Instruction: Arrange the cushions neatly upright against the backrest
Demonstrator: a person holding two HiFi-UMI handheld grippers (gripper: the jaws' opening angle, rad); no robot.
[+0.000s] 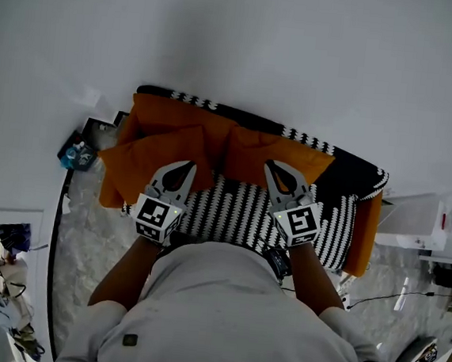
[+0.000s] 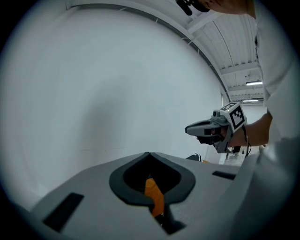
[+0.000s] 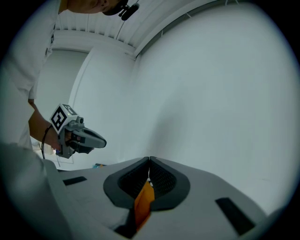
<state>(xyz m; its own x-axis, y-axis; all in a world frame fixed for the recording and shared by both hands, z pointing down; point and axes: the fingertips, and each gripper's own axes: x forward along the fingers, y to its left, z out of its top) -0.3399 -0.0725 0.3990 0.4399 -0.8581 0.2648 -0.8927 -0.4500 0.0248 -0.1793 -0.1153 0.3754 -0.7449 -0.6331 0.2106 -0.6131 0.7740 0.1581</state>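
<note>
Presently, item one: my left gripper (image 1: 186,167), jaws closed tip to tip with nothing pinched. In its own view only a sliver of orange shows through the slot behind the tips.

Item two: my right gripper (image 1: 273,169), likewise closed and empty, with the same orange sliver beneath. Both grippers point toward 12 o'clock at the white wall (image 1: 301,56), side by side above the seat.

Item three: left cushion (image 1: 144,159), orange, under the left tips and spreading to their 9 o'clock. It looks slumped, its long axis running roughly 8 to 2 o'clock.

Item four: right cushion (image 1: 245,150), orange, under the right tips and spreading toward 2 o'clock. From above I cannot tell how upright it leans.

Item five: backrest (image 1: 169,111), at 12 o'clock beyond both cushions, with a black-and-white throw (image 1: 231,208) over the seat.

Judgement: each hand is nearest its own cushion. The jaws must open before any grip, and each cushion then goes toward 12 o'clock.
</note>
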